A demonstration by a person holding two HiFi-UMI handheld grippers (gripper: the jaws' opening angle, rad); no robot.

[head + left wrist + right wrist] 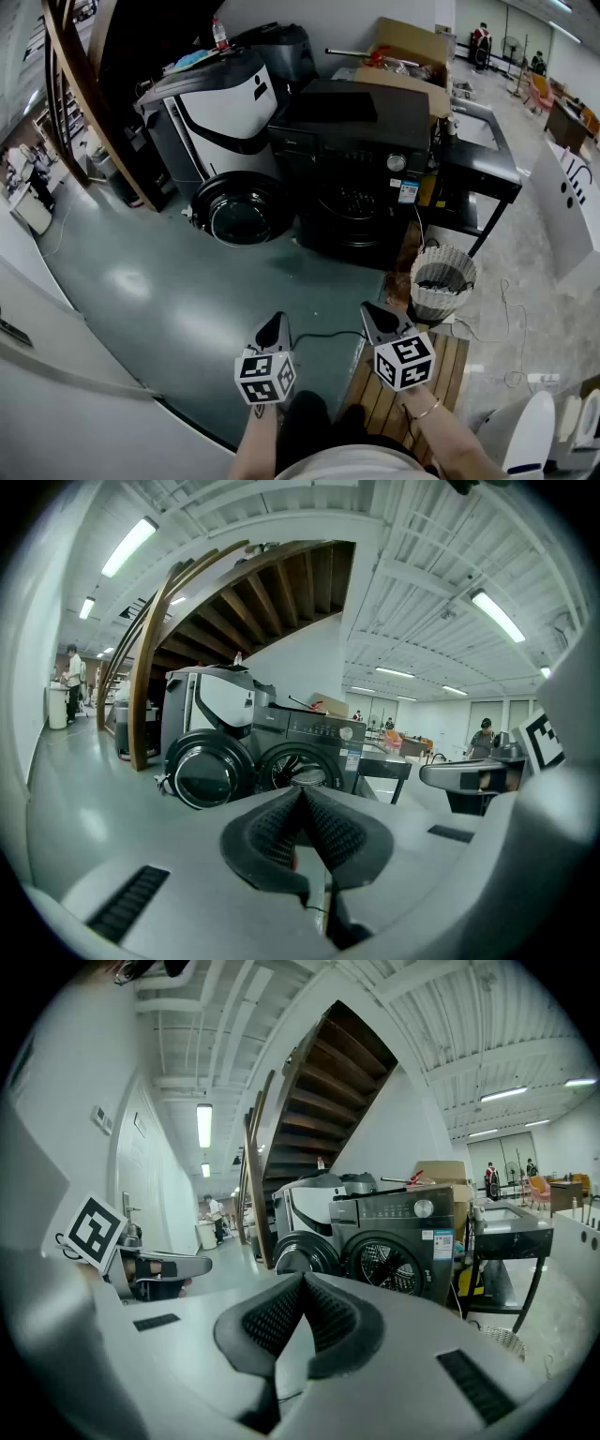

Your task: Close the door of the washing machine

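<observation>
- Both shut and empty, the left hand-held gripper (274,326) and right hand-held gripper (377,319) are hovering well apart from the washing machine (361,178).
- Its door (239,211) is hanging open leftward, probably needing a steady push on its rim.

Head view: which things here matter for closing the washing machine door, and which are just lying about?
For the job:
washing machine
its open door
left gripper, shut and empty
right gripper, shut and empty

Lying about:
wicker basket
cardboard box
bottle
black table
</observation>
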